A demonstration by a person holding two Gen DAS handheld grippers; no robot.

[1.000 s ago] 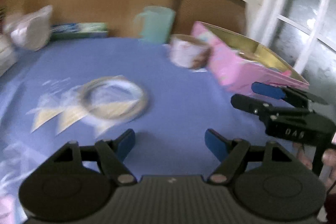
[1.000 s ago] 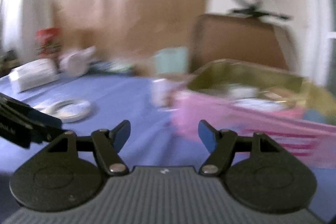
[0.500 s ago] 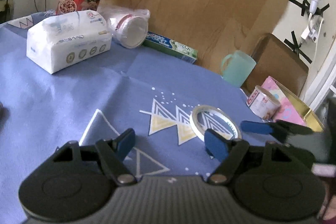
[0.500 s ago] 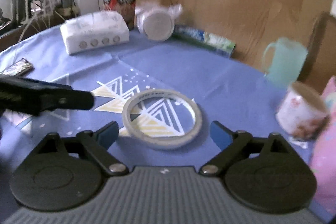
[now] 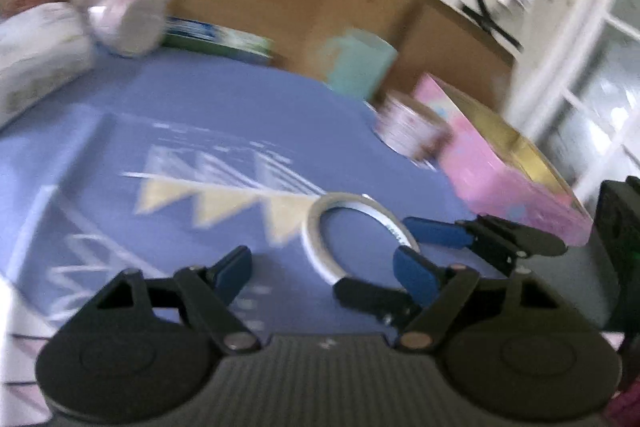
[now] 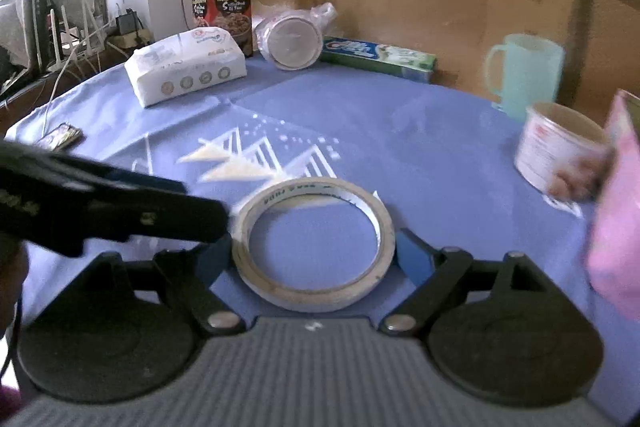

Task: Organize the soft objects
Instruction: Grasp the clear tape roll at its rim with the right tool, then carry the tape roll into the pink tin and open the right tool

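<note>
- The tape roll (image 6: 314, 241) lies flat on the blue-clothed bench (image 6: 420, 131), near its front edge, framed between the two fingers of the right gripper (image 6: 308, 255).
- It is a thin, wide ring of off-white tape with a paler inner core and print on the inside.
- The right fingers are closing around the ring; whether the pads already touch its rim I cannot tell, so I judge it not yet gripped.
- To do this well, keep the ring centred, press evenly on opposite sides, and squeeze gently so the hoop does not buckle or skid.
- The left gripper (image 5: 324, 267) hovers just left of the ring, fingers apart, holding nothing.
- A pink box (image 5: 508, 171) stands open to the right, a likely place for it.
</note>
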